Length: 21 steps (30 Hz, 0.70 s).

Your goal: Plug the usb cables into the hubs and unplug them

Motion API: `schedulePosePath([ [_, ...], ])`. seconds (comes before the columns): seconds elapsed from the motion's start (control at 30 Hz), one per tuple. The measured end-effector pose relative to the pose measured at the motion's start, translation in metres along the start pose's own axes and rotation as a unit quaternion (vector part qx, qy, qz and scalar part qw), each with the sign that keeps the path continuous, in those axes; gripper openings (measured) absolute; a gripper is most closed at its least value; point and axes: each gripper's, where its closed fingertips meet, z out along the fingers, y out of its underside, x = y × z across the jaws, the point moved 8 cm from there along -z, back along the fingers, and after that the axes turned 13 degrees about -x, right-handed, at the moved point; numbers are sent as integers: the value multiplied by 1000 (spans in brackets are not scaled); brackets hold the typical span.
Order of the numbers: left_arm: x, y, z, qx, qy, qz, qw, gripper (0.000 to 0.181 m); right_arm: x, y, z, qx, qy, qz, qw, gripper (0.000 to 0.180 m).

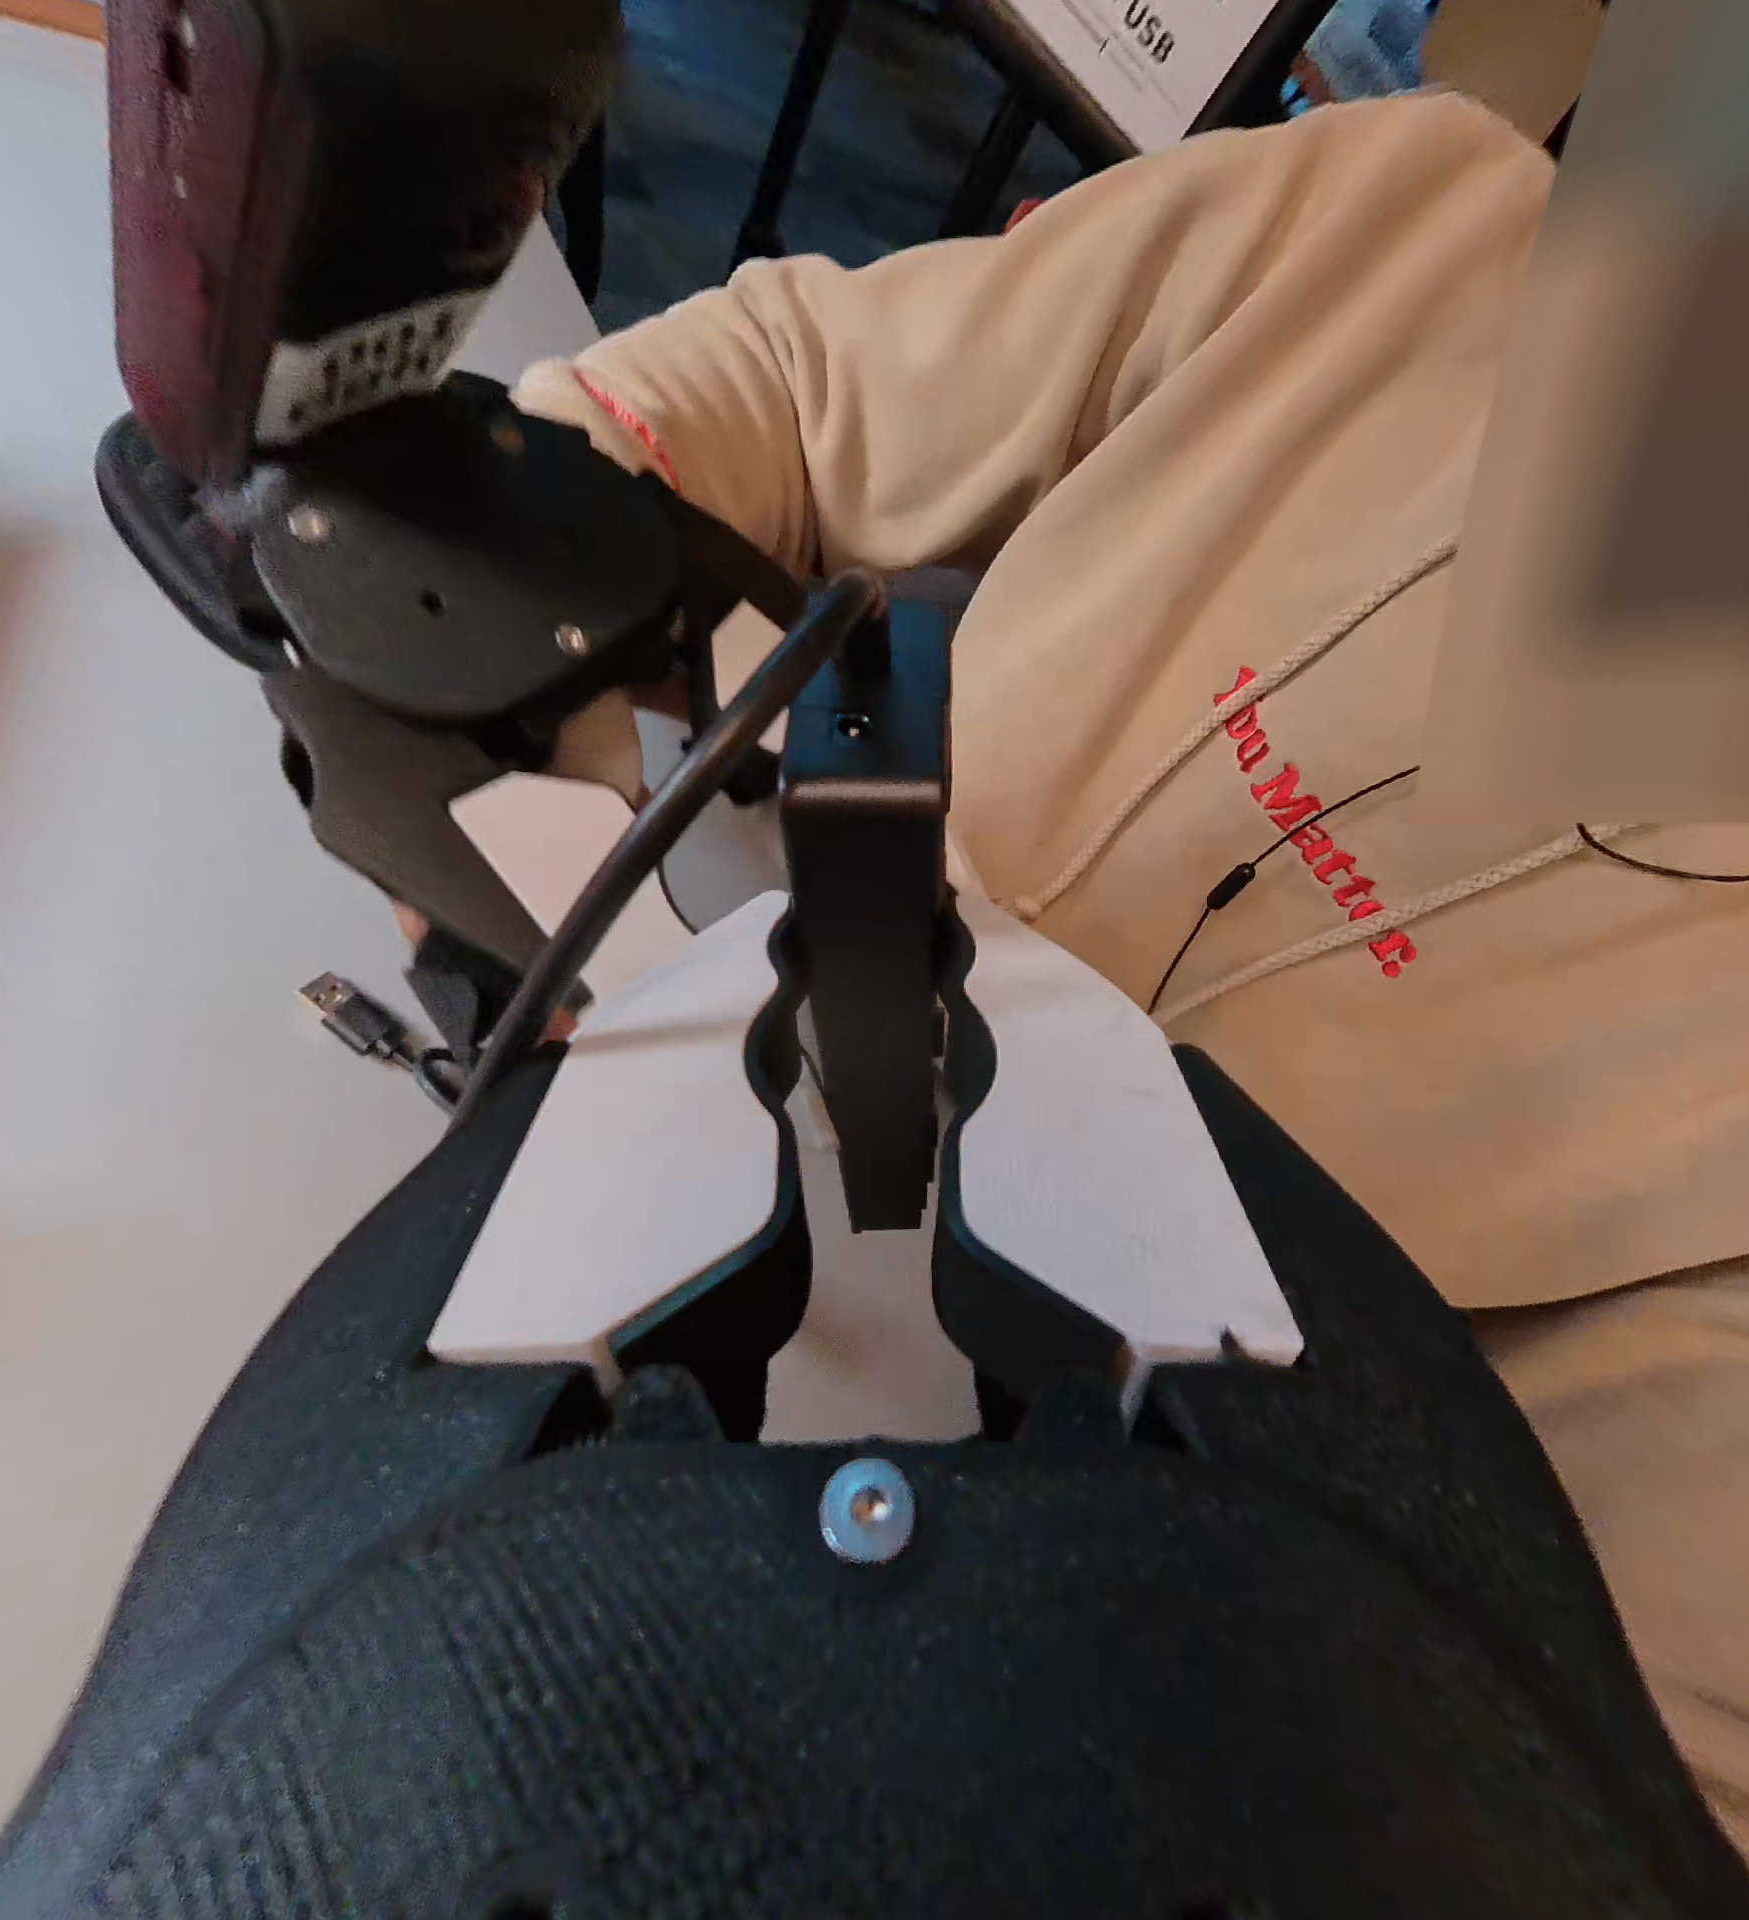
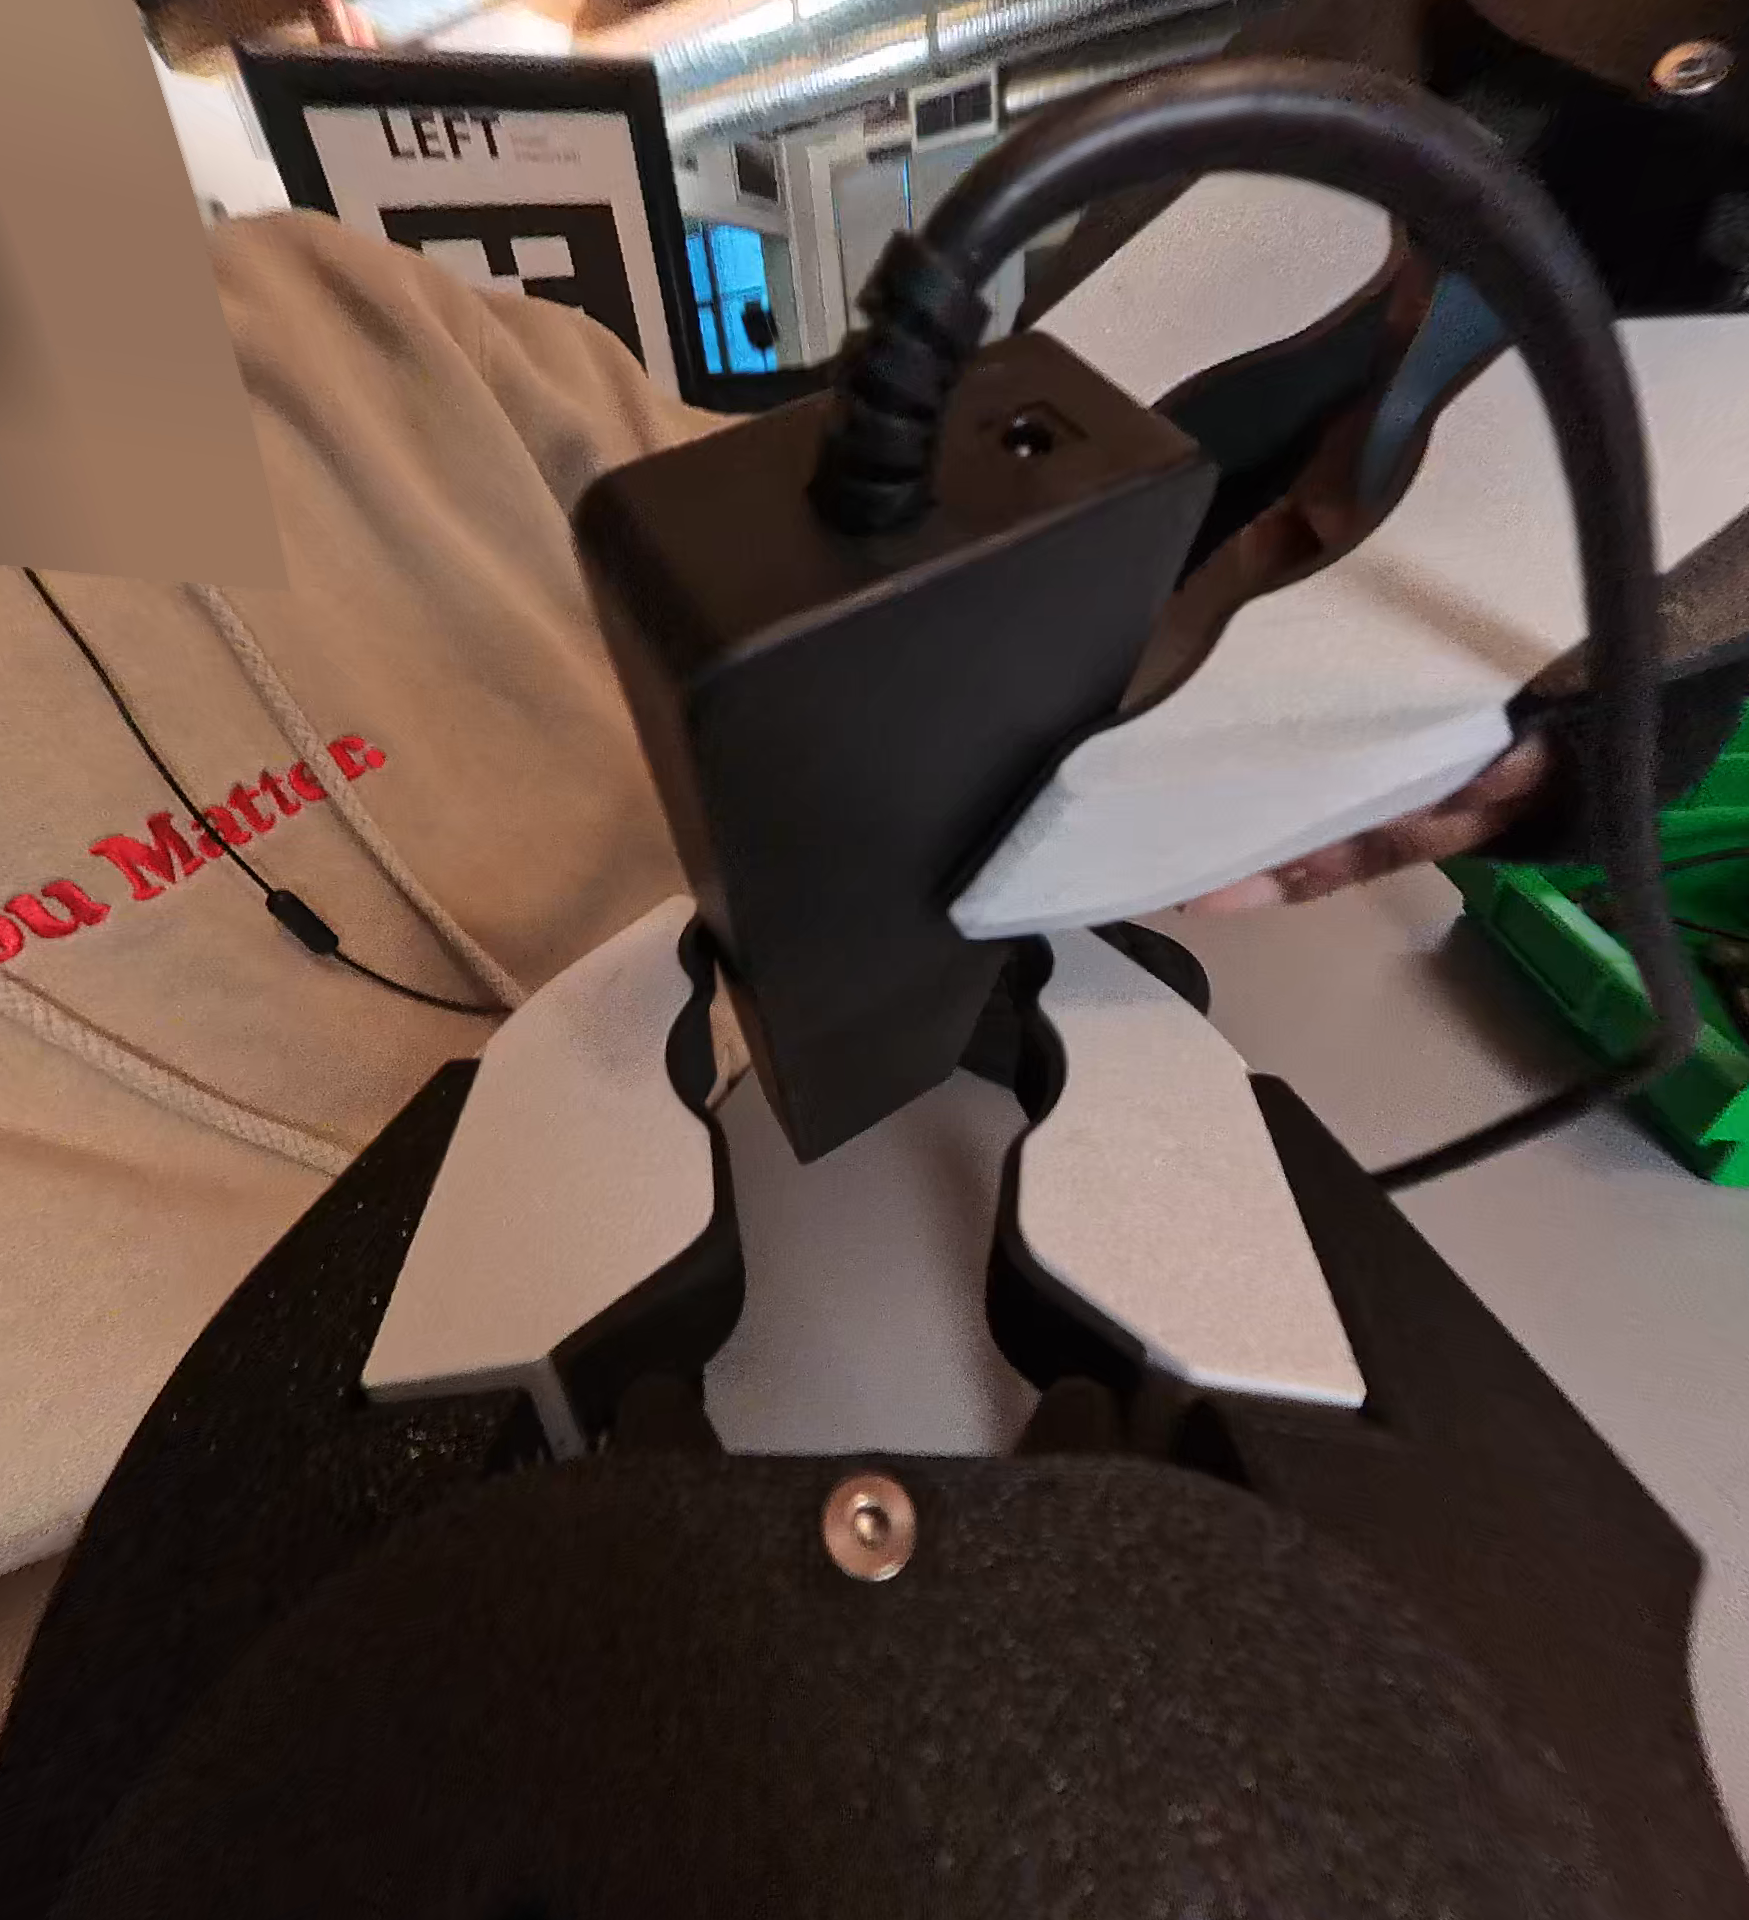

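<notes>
In the left wrist view the left claw (image 1: 865, 997) fills the lower half of the frame, and its jaws are closed on the narrow sides of a black hub (image 1: 865, 883), which stands upright at frame centre, lifted clear of the table (image 1: 70, 1195). The hub's own thick cable (image 1: 641, 831) leaves its top end and arcs down toward the lower left. Just beyond it, left of centre, a loose USB plug (image 1: 340, 1003) lies on the table, seated in nothing. In the right wrist view the right claw (image 2: 865, 997) sits at the bottom with its jaws parted. The hub's lower corner hangs just over its tips, but whether they touch cannot be told, and it seems to hold nothing. One white finger (image 2: 1213, 821) of the left claw presses on the hub's broad face from the right. Farther off, a green bin (image 2: 1743, 831) stands at the right edge, a person's beige sweatshirt (image 2: 226, 1039) fills the left, and a black-framed card (image 2: 496, 187) stands at the upper left. The hub's ports are not visible in either view, so no plugged cable can be confirmed. Judging by the free plug on the table, this hub has nothing inserted at this moment. The right claw has yet to take the plug and push it in, and the pull-out comes after that. How many hubs are done cannot be told.
</notes>
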Motion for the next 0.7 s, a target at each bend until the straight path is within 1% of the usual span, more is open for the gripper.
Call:
schedulePosePath([
  [0.1, -5, 0, -1, 31, 18, -5, 999, 26, 3, 1, 0, 35, 5, 4, 999, 55],
  [0.17, -8, 2, -7, 66, -8, -13, 998, 27, 7, 2, -6, 54, 17, 20, 998, 55],
  [0.2, -9, 4, -10, 84, -28, -15, 996, 28, 9, 3, -9, 63, 27, 24, 997, 55],
  [0.27, -6, 10, -17, 124, -68, -15, 990, 39, 13, 5, -16, 80, 52, 31, 995, 55],
  [0.33, -2, 19, -24, 166, -134, -9, 977, 46, 17, 6, -25, 95, 86, 33, 991, 55],
  [0.4, 1, 32, -27, 193, -214, -4, 958, 51, 22, 5, -36, 116, 126, 33, 985, 55],
  [0.5, -2, 51, -17, 205, -294, -4, 934, 59, 28, 4, -48, 141, 187, 32, 972, 55],
  [0.6, -12, 65, 5, 176, -349, -9, 920, 71, 33, 6, -54, 151, 249, 30, 956, 55],
  [0.67, -23, 73, 19, 157, -396, -5, 905, 77, 35, 7, -54, 157, 275, 35, 948, 55],
  [0.7, -28, 75, 23, 158, -420, -1, 893, 76, 35, 8, -52, 157, 283, 37, 945, 55],
])
